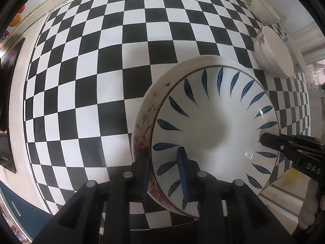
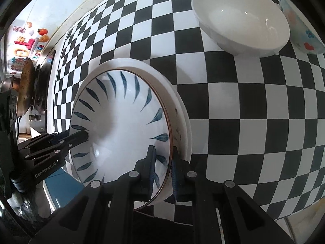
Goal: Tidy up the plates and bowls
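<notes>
The blue-leaf bowl sits nested inside a floral bowl, and the pair stands near one edge of the checkered surface. Both grippers are clamped on the stack from opposite sides. The left gripper pinches the rim with one blue pad inside the blue-leaf bowl and the other against the floral bowl's outer wall, so its fingers are closed on both bowls' rims together. The right gripper does the same on the opposite rim: one finger inside the blue-leaf bowl, the other outside the floral bowl, closed tight on them.

In the right wrist view, a plain white bowl stands well apart from the stack, toward the far corner of the checkered surface, with a glass bowl with coloured prints just beside it at the edge. In the left wrist view a small white bowl stands nearer the far corner
</notes>
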The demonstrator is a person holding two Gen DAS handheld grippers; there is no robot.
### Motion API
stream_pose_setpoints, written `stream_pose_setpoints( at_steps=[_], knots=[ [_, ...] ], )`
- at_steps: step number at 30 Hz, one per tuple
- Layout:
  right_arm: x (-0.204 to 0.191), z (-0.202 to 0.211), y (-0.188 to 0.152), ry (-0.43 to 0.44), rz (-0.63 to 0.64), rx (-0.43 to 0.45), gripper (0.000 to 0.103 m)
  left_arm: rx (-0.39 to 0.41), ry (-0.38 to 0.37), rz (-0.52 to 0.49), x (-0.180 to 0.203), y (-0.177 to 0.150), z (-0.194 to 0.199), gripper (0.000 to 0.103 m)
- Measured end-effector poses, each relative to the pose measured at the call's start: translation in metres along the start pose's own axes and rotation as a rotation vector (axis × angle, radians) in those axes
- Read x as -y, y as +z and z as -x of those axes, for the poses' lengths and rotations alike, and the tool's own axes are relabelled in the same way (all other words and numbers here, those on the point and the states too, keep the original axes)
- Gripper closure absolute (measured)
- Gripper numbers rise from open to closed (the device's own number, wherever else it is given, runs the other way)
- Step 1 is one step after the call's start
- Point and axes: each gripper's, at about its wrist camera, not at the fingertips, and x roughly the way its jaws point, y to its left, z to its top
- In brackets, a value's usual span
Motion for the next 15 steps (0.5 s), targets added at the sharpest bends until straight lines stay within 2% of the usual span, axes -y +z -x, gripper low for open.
stream_pose_setpoints(
  at_steps=[15],
  knots=[
    [0.0037,0.0016,0.001,-0.009,-0.053,-0.017,0.087,-0.022,0.028,-0.006,0.0052,0.0023,-0.0031,0.08]
  ],
)
